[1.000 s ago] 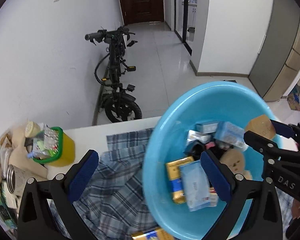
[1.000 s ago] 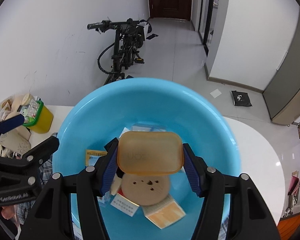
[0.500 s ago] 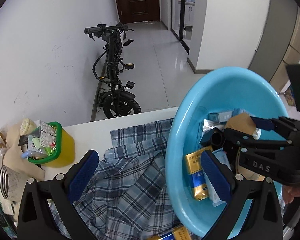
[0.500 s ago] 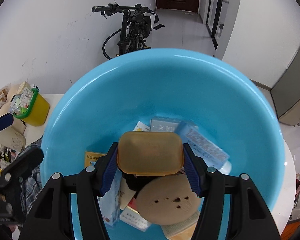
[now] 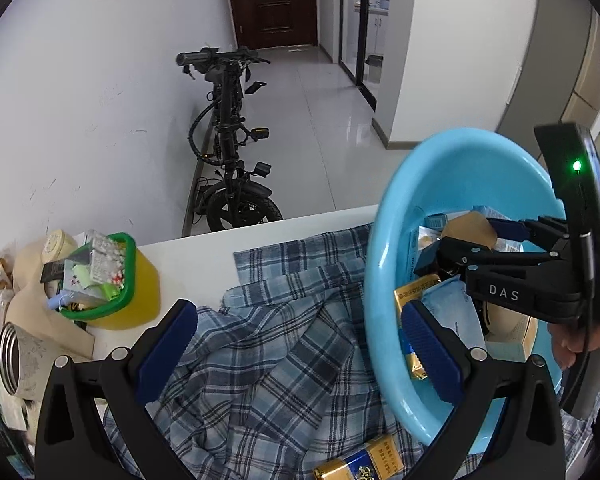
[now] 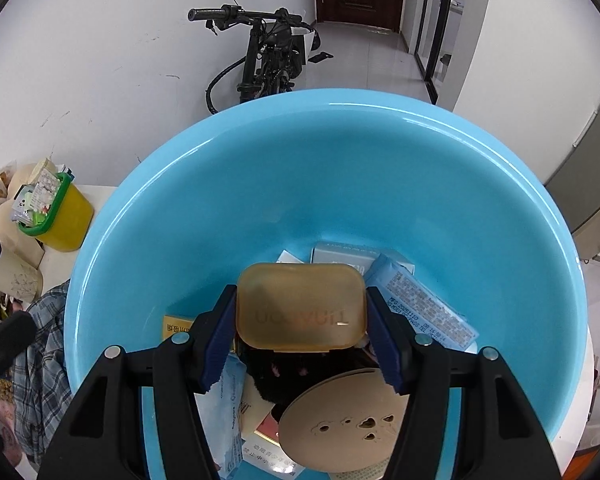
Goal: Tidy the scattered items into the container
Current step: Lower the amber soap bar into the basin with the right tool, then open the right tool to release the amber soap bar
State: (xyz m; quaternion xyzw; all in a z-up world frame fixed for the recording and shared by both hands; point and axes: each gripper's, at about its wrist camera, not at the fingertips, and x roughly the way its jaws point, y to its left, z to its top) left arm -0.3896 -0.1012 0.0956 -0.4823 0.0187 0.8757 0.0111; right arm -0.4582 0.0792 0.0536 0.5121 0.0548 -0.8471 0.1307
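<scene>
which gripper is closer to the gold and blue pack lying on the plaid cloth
Left. The left gripper hangs open right above the plaid cloth, with the gold and blue pack just below its fingers. The right gripper is inside the blue basin, shut on an amber case.

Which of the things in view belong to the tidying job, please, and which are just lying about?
Job:
blue basin
amber box in the right gripper
left gripper, open
gold pack on the plaid shirt

Lying about:
yellow bin
bicycle
metal tin
</scene>
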